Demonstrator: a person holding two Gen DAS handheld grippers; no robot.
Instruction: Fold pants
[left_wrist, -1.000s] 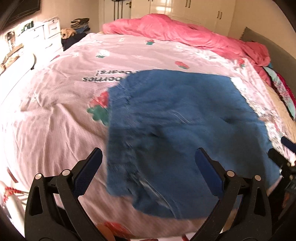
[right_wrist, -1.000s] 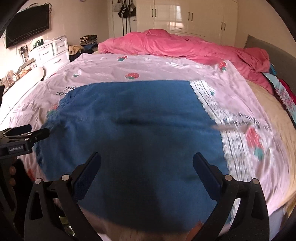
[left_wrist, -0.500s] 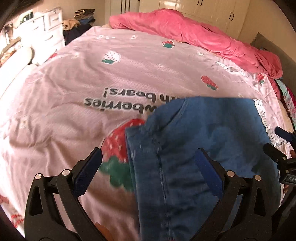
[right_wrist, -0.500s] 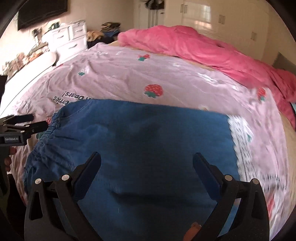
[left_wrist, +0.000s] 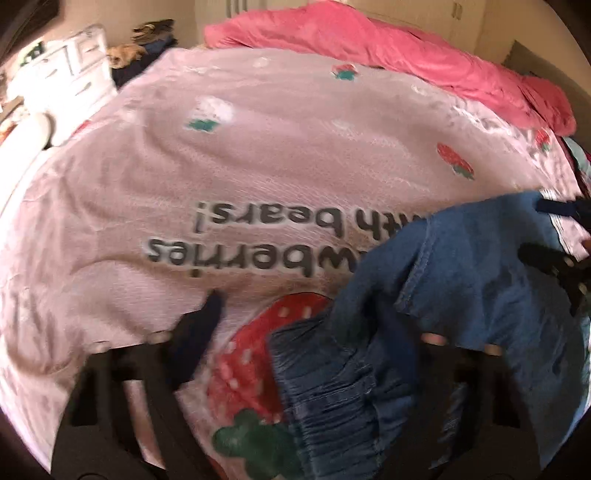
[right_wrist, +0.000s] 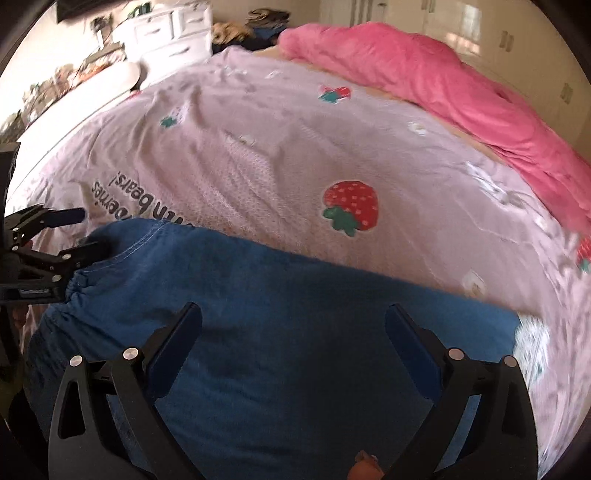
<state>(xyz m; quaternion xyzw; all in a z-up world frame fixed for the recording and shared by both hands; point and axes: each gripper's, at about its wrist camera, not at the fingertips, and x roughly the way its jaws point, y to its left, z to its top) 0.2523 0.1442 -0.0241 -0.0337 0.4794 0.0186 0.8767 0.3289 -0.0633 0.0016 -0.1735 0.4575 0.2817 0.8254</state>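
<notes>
The left gripper (left_wrist: 306, 332) was nearer: its jaws, just closing, straddled the pants (right_wrist: 277, 314) waistband corner. The right gripper (right_wrist: 293, 332) hovered spread above the middle.

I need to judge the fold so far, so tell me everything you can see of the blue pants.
The blue pants look like soft denim, with a gathered elastic waistband and lighter stitched seams. They lie folded on the pink strawberry bedspread, near its front edge. The waistband end is bunched and lifted between the left gripper fingers.
</notes>
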